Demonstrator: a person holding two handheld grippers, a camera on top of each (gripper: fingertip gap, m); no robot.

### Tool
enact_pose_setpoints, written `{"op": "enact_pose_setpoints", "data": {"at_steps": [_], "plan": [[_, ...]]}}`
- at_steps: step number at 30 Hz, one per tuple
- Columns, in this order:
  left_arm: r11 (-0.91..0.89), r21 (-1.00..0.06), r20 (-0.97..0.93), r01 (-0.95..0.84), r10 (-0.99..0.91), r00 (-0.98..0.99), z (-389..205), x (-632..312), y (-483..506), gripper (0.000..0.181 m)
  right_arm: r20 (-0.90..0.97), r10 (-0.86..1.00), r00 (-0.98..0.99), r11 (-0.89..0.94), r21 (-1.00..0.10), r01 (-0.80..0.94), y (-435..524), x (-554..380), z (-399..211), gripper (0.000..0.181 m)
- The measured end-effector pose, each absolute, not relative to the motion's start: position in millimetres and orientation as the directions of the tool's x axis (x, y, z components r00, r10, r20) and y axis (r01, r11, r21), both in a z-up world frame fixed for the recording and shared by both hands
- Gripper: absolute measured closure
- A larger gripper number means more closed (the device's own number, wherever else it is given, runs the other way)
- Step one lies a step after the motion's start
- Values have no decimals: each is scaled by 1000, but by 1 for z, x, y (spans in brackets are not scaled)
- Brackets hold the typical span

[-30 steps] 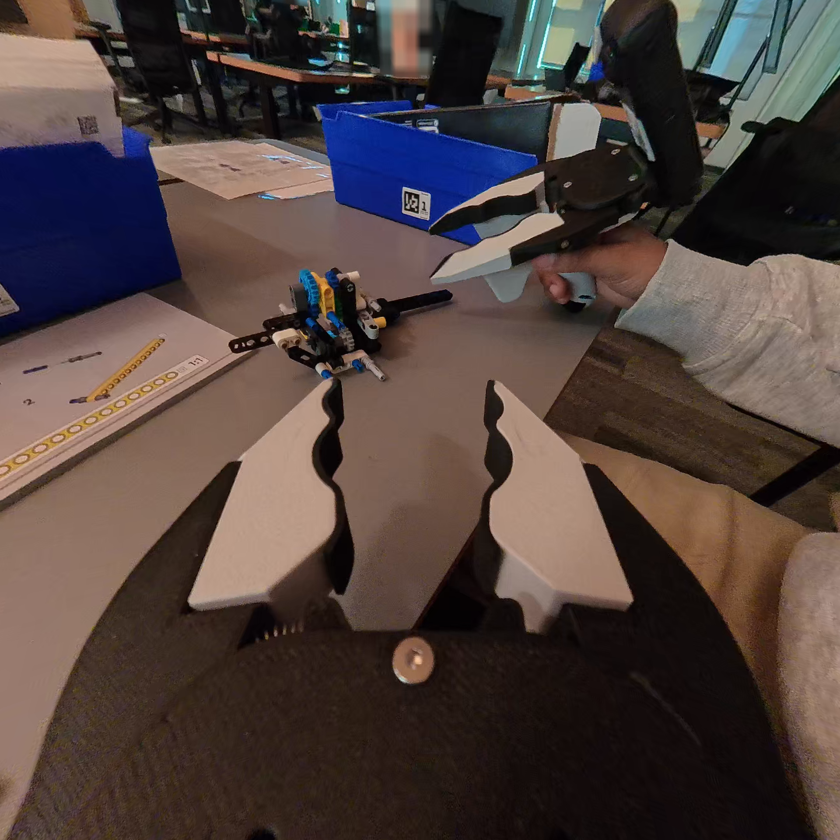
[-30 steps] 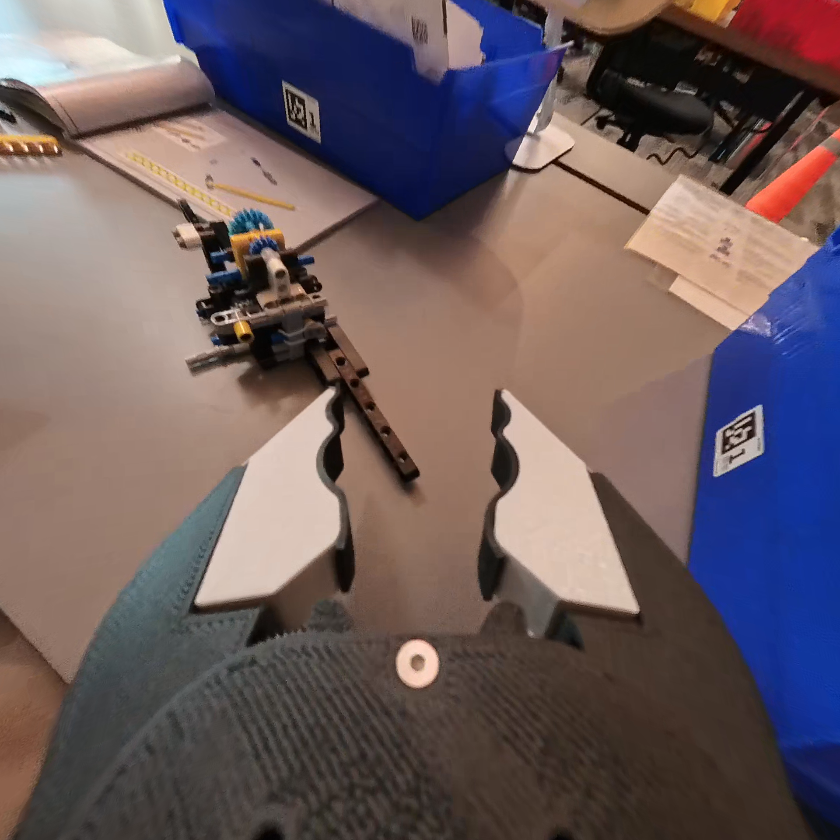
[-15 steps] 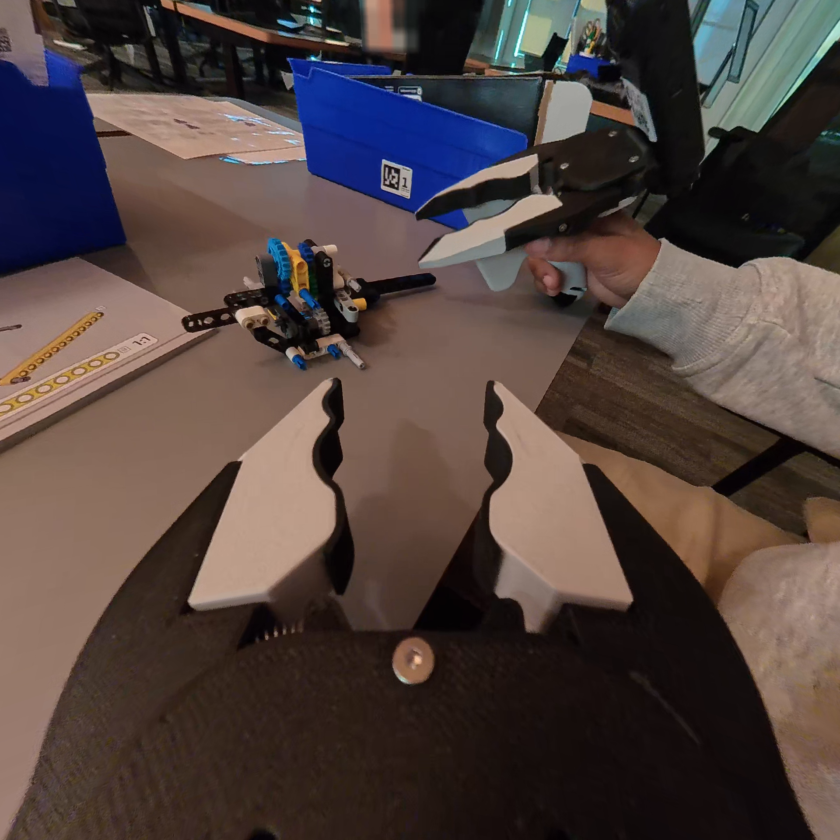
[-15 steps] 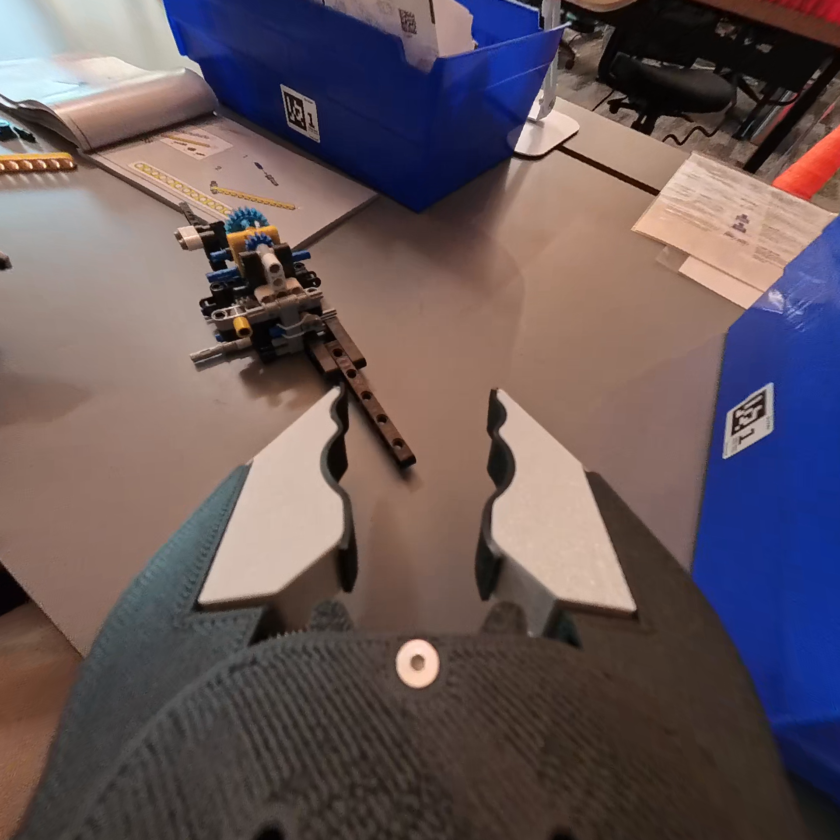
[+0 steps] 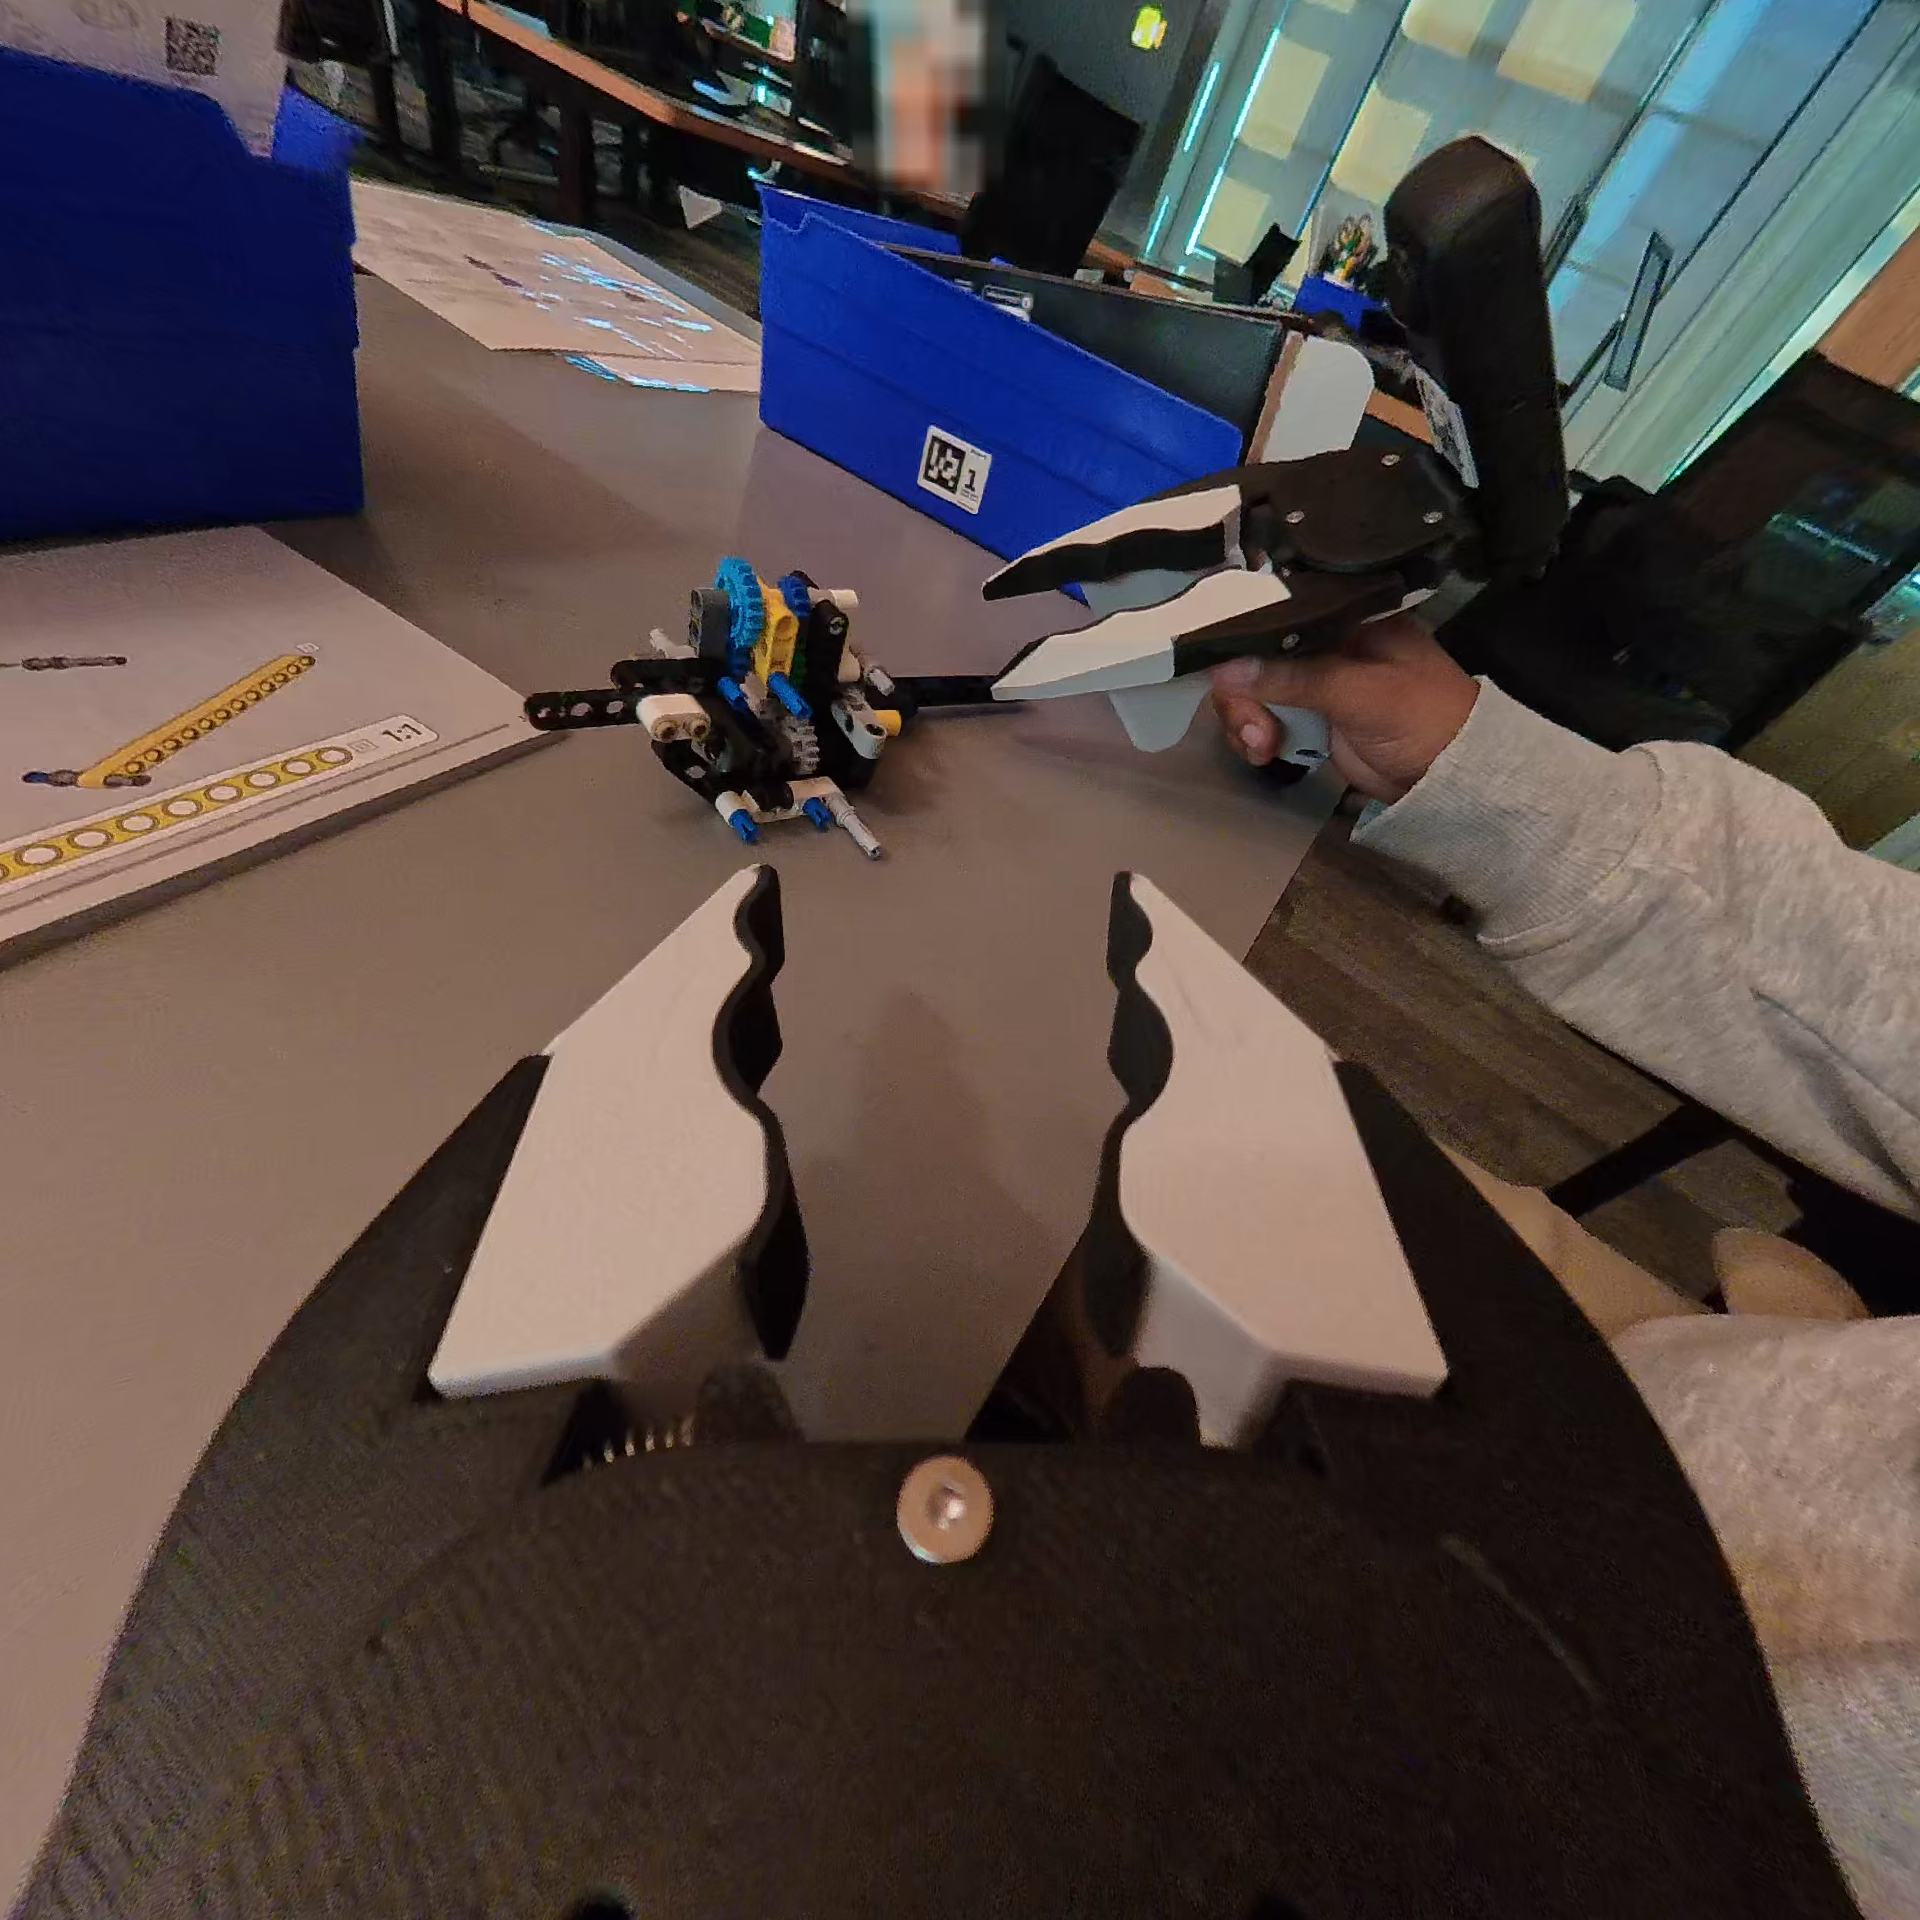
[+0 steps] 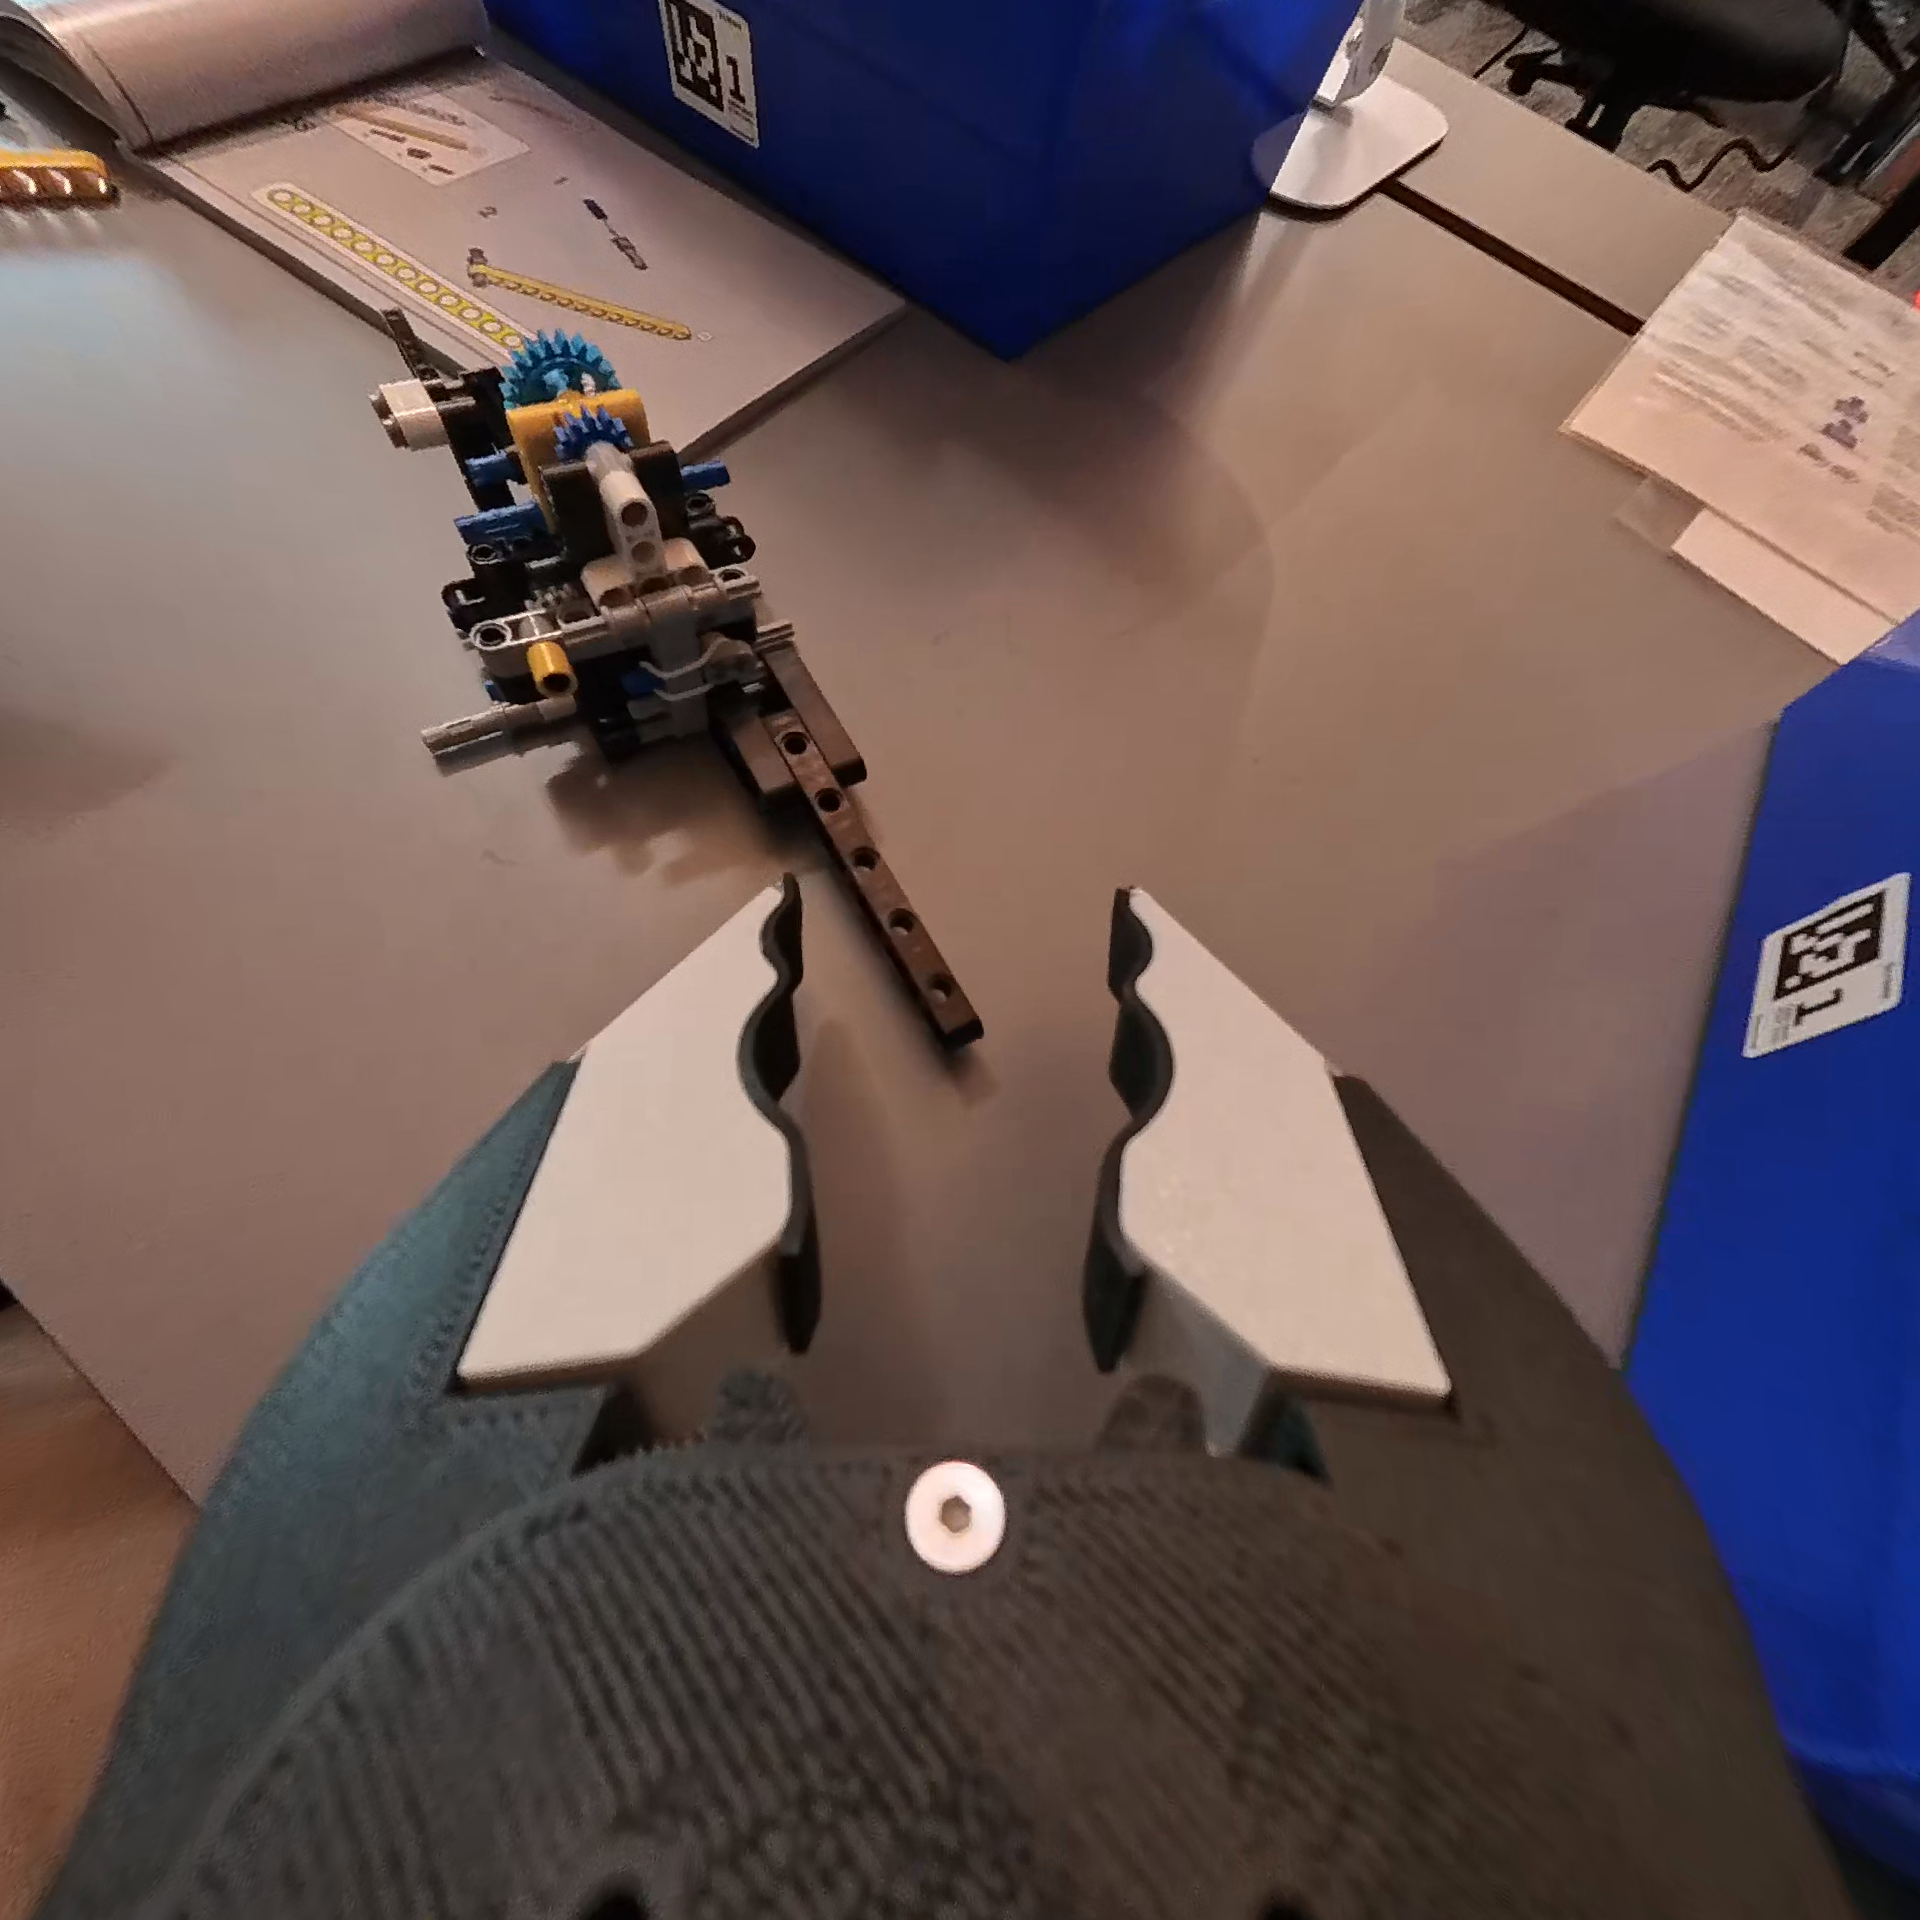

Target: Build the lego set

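Partly built lego model [image 5: 764, 698] [image 6: 603, 561] resting on grey table [image 5: 312, 1091] [image 6: 1091, 644], made of black, blue, yellow and grey parts, with a blue gear on top and a black holed beam [image 6: 883, 904] sticking out of it flat along the surface.

Just beside the model, on its gear side: open instruction booklet [image 5: 208, 686] [image 6: 499, 208] printed with yellow holed beams and small marks, not repeated here.

Behind the booklet, seen from the model: blue bin [image 6: 987, 135] [image 5: 156, 322] bearing a square black-and-white code sticker; a white sheet sticks up from it. Well apart from the model: second blue bin [image 5: 966, 405] [image 6: 1808, 1143], same kind of sticker, a dark board standing inside. Farther from the model, loose printed sheets [image 5: 540, 291] [image 6: 1787, 384]. Beyond the booklet, a brown-yellow beam [image 6: 52, 177] at the frame edge.

Left gripper [image 5: 940, 888]: jaws spread wide, nothing between, hovering short of the model. Right gripper [image 6: 951, 899] [image 5: 1003, 644]: jaws also parted and empty, tips flanking the free end of the black beam, contact not discernible; held by a hand [image 5: 1340, 717] in a light grey sleeve.
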State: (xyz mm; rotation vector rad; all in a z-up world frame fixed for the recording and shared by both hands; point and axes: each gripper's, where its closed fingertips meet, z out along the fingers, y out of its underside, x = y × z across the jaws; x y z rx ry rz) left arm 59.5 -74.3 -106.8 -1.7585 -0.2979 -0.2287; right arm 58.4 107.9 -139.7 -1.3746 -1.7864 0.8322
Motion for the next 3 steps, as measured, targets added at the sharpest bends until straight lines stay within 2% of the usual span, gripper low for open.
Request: {"op": "enact_pose_setpoints", "data": {"at_steps": [1,3], "plan": [[-189,-926,319,327,75,945,-107,59,-75,119,151,973,-172,219,-834,506,108,58,-140,123],[-192,-926,316,325,78,946,-107,59,-75,119,146,974,-174,216,-837,504,107,59,-139,123]]}}
